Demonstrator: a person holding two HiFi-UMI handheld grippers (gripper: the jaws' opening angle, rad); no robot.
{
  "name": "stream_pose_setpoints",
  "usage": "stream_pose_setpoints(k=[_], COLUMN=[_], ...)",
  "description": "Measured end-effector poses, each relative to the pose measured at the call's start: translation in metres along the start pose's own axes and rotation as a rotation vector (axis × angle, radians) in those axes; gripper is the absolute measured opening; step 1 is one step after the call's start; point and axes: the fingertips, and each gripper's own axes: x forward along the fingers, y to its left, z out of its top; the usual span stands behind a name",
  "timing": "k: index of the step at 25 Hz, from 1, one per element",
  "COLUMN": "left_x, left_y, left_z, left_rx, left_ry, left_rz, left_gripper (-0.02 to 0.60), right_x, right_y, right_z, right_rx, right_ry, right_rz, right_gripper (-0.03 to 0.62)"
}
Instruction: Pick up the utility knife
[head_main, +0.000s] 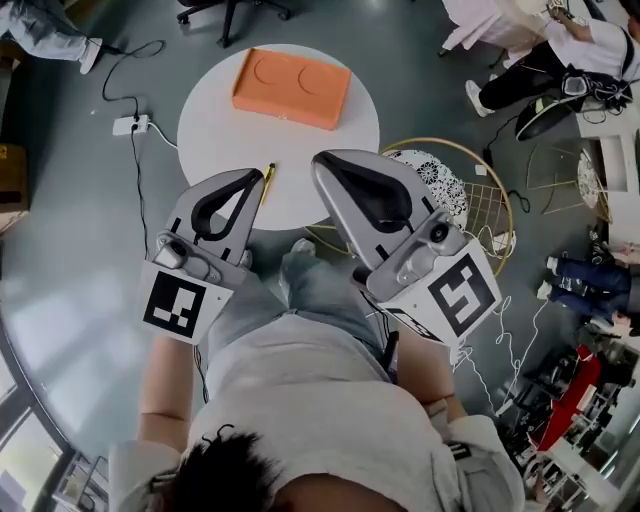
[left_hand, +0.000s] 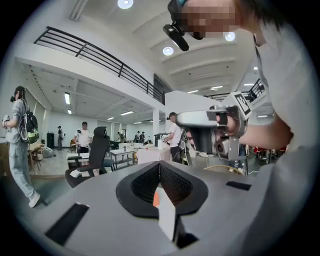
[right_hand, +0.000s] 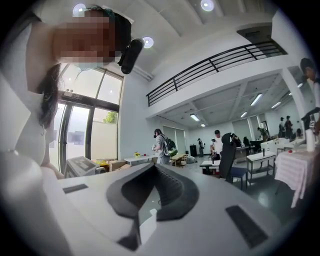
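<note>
Left claw (head_main: 252, 180) and right claw (head_main: 325, 162) hover pressed together, empty, over the tabletop (head_main: 215, 115) edge. The utility knife (head_main: 268, 180) lies there untouched: a ready pose, I'd say.

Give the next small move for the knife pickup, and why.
Probably tip the left gripper down toward the yellow knife on the white table. Its own view shows the room, not the table. Its jaws are together and empty, and the knife lies beside its tip.
</note>
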Motion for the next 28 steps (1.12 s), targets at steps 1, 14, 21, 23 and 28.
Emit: stream_pose_setpoints(k=[1, 14, 21, 23, 28], left_x=[0.002, 0.021, 0.040, 0.044, 0.052], left_y=[0.001, 0.030, 0.028, 0.027, 0.023], left_z=[-0.006, -0.137, -0.212, -0.235, -0.276], left_rx=[-0.008, -0.080, -0.141, -0.141, -0.136], left_ry=[0.011, 0.254, 0.423, 0.476, 0.584], left_rz=[0.018, 0.183, 0.166, 0.158, 0.162], left_gripper=[0.011, 0.014, 0.055, 0.060, 0.077], right_x=[0.001, 0.024, 0.030, 0.030, 0.022], right_y=[-0.001, 0.002, 0.000, 0.000, -0.004], right_z=[-0.001, -0.030, -0.047, -0.052, -0.063], right_rx=[0.001, 0.050, 0.062, 0.066, 0.072], right_ry=[0.004, 0.066, 0.113, 0.129, 0.157], right_rz=[0.022, 0.204, 0.229, 0.226, 0.204], right_gripper=[0.008, 0.008, 0.008, 0.008, 0.008])
